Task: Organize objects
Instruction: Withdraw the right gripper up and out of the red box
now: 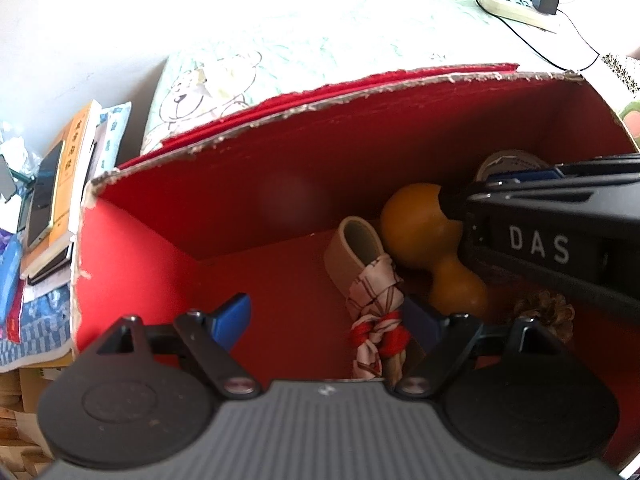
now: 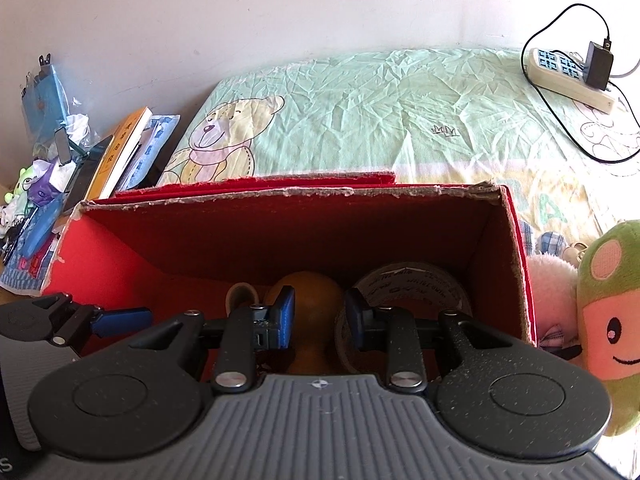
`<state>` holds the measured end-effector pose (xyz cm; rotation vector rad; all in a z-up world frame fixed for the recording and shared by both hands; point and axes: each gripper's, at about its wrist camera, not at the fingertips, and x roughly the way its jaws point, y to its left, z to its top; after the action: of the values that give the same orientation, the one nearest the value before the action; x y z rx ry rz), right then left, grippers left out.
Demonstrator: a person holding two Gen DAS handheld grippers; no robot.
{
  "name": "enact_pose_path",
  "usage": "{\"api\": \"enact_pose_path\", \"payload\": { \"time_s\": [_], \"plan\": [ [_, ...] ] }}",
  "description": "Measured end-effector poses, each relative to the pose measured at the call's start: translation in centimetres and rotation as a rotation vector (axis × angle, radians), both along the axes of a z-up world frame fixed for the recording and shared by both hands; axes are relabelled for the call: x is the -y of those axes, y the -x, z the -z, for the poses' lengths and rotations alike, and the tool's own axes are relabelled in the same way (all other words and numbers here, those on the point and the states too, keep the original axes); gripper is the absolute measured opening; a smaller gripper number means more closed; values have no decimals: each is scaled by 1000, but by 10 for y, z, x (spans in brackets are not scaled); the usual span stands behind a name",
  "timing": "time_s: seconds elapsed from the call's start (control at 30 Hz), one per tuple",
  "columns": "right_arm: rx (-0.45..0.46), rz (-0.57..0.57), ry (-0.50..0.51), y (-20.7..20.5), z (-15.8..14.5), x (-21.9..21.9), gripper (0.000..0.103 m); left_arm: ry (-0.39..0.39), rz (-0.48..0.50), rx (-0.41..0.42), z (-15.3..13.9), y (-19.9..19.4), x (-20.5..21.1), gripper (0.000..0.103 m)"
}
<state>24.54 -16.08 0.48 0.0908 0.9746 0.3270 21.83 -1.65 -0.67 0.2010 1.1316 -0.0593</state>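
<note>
A: How are the fingers being held?

B: The left gripper (image 1: 326, 322) is being held with its fingers spread wide over the floor of the red box (image 1: 280, 152), nothing between them. A knotted cloth bundle (image 1: 374, 308) is lying just beside its right finger. The right gripper (image 2: 320, 322) is being held partly closed, its blue fingers (image 2: 286, 318) on either side of the gourd (image 2: 310, 312); whether the pads are actually pressing on it cannot be told from either view.

A: And where are the things being organized?

B: Most are already lying inside the box, crowded toward its right end: the gourd, a tan roll (image 1: 354, 246) leaning against the bundle, a roll of tape (image 2: 408, 280) at the back corner, and a pine cone (image 1: 546, 312) beside the gourd's lower bulb. A green plush toy (image 2: 608, 320) and something pink and fluffy are being left outside, just beyond the box's right wall. The box itself is being rested on a bed (image 2: 380, 120) with a bear-print sheet; books (image 2: 120, 148) are piled at the left, a power strip (image 2: 568, 80) far off at the right.

A: Which step is in hand?

B: Judging from this, the gourd is either being set down or being gripped for repositioning.

A: And next?

B: If it is being placed, the fingers need to be opened and lifted straight out, clear of the tape. Then the plush toy would likely be fetched.
</note>
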Motion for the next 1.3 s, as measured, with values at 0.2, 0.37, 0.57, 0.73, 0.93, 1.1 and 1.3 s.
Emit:
{"api": "enact_pose_path", "payload": {
  "time_s": [0.2,0.37,0.57,0.73,0.93,1.1,1.3],
  "plan": [
    [11,-6,7,0,-1,0,30,-8,-5,5,0,-3,3,86],
    [15,4,18,2,-1,-1,30,-10,-12,6,0,-6,5,87],
    [24,9,36,5,-2,-3,30,-24,-14,8,0,-11,10,88],
    [79,25,76,11,-9,-4,30,-60,-20,46,-4,-12,16,88],
    [87,29,81,20,-17,1,30,-71,-39,100,-21,-6,19,88],
    [95,26,63,36,-26,5,30,-73,-65,119,-32,9,18,88],
    [113,15,59,57,-34,5,31,-66,-74,127,-34,38,-10,88]
  ]
}}
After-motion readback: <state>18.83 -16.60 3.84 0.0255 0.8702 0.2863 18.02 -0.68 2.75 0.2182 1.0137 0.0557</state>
